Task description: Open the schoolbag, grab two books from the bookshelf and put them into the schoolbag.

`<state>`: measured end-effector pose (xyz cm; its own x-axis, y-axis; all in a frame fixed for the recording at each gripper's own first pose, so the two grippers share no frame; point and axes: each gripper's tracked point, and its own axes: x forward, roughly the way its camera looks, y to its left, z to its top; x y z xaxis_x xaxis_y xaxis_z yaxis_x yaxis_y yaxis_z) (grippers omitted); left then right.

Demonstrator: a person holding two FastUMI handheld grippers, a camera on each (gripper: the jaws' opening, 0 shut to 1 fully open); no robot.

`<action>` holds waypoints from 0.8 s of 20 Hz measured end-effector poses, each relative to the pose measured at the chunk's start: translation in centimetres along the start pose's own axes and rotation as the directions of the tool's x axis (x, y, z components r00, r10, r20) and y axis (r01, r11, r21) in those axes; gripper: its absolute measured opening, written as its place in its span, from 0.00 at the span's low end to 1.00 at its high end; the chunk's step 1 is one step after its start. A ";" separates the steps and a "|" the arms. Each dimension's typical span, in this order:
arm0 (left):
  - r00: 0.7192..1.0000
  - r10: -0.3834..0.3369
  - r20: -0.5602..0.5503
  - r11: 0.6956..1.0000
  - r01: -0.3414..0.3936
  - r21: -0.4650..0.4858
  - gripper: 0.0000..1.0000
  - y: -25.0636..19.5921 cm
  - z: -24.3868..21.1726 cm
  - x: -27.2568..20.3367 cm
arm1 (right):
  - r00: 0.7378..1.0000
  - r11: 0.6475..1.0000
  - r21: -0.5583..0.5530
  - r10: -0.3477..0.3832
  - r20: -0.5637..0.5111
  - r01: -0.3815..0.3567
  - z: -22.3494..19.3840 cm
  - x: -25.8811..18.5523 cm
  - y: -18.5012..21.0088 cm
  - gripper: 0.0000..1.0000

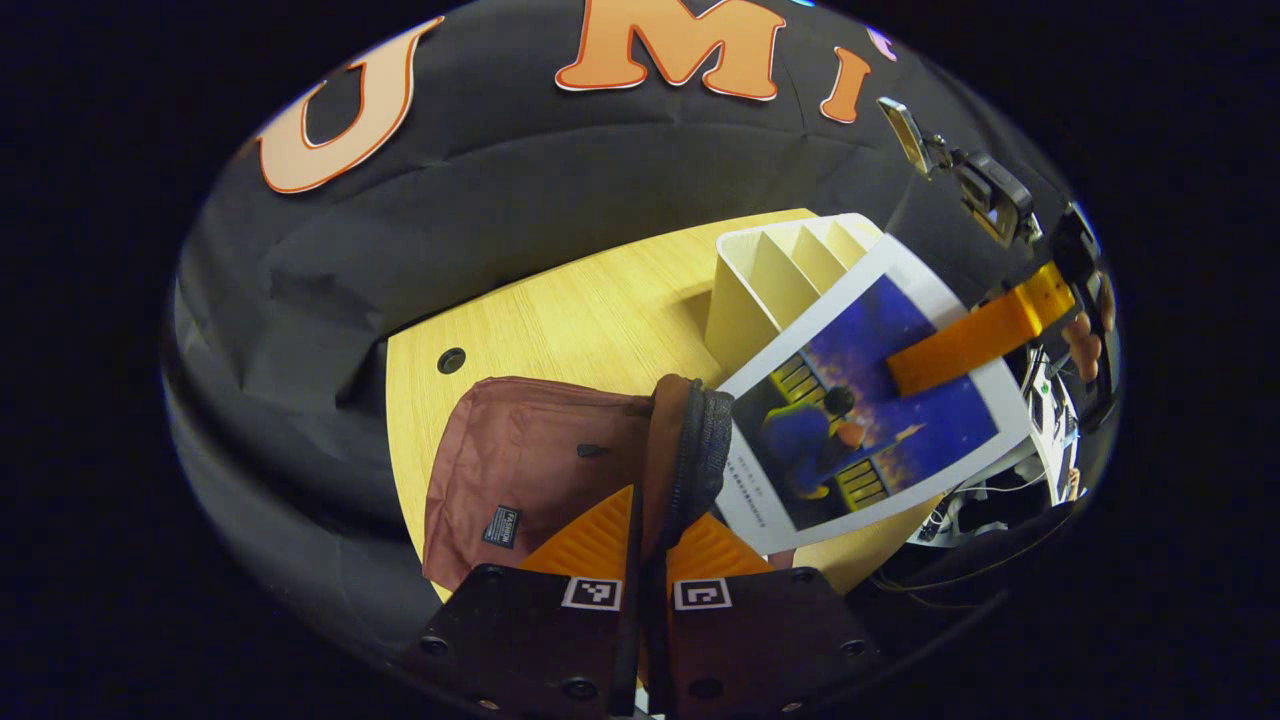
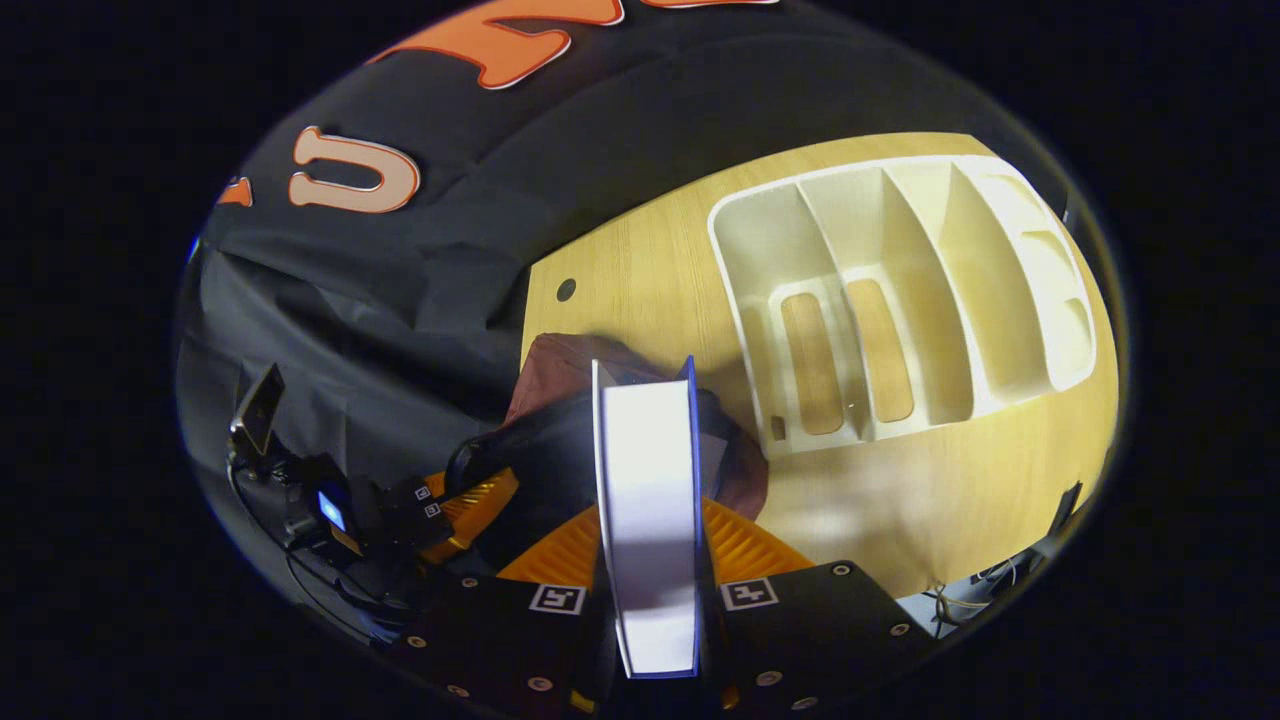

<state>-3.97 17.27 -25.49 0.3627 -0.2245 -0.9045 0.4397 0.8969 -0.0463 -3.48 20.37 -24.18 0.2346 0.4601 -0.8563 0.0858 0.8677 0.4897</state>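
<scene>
In the left gripper view we see our left gripper (image 1: 645, 545) at 6 o'clock, its jaws drawn nearly together on the dark rim of the bag (image 1: 530, 460), both fingers pressing the fabric edge between them. The bag lies on the table (image 1: 560, 320), its reddish-brown body spreading toward 9 o'clock from the pinched rim. At 3 o'clock from that rim a book (image 1: 865, 400) hangs tilted, cover toward us, with its lower corner just beside the bag's opening. The other gripper's finger (image 1: 975, 345) lies across the cover from 2 o'clock, and a hand (image 1: 1085, 340) shows behind it at the far right. The shelf (image 1: 775, 285) stands behind the book at 1 o'clock, its dividers upright.

In the right gripper view the right gripper (image 2: 655, 585) sits at 6 o'clock, jaws closed on the book (image 2: 650, 500), which we see edge-on: pale pages between two thin blue covers, a finger pressing each side. The book's far end points to 12 o'clock, over the bag (image 2: 560, 370). The left gripper (image 2: 470, 505) shows at 9 o'clock of the book, at the bag's rim. The shelf (image 2: 900, 300) lies at 2 o'clock on the table (image 2: 950, 500), well apart from the book.
</scene>
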 end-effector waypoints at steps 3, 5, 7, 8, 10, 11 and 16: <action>1.000 -0.001 -0.002 1.000 0.001 0.003 0.05 -0.1 -0.1 0.0 | 0.999 1.000 -0.002 0.029 0.018 -0.029 -0.8 1.9 0.1 0.34; 1.000 0.002 0.000 1.000 -0.002 0.018 0.05 0.0 0.1 -0.1 | 0.997 0.997 0.032 0.074 0.018 -0.074 -1.3 3.2 0.6 0.34; 1.000 -0.002 0.006 0.999 0.001 0.037 0.05 -0.8 0.8 -0.8 | 0.993 0.990 0.074 0.115 0.025 -0.117 -1.6 3.9 1.1 0.34; 1.000 -0.007 0.011 0.999 0.006 0.046 0.05 -1.1 0.6 -0.8 | 0.991 0.987 0.088 0.130 0.040 -0.133 -1.6 4.2 1.3 0.35; 1.000 -0.015 0.006 0.998 0.014 0.062 0.05 -1.4 0.8 -1.0 | 0.986 0.982 0.108 0.144 0.084 -0.153 -1.0 5.2 1.0 0.34; 1.000 -0.015 0.002 0.997 0.014 0.071 0.05 -1.5 0.9 -1.2 | 0.983 0.980 0.116 0.152 0.100 -0.163 -0.8 6.2 0.8 0.34; 1.000 -0.015 0.001 0.994 0.015 0.110 0.05 -2.7 2.5 -1.2 | 0.970 0.960 0.173 0.193 0.151 -0.218 -1.8 8.4 1.8 0.35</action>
<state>-3.56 14.14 -23.24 0.3572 -0.2383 -0.9031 0.5327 0.8462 -0.0126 -3.09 26.12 -30.82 0.3900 0.5852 -0.7109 0.1985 0.7005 0.6855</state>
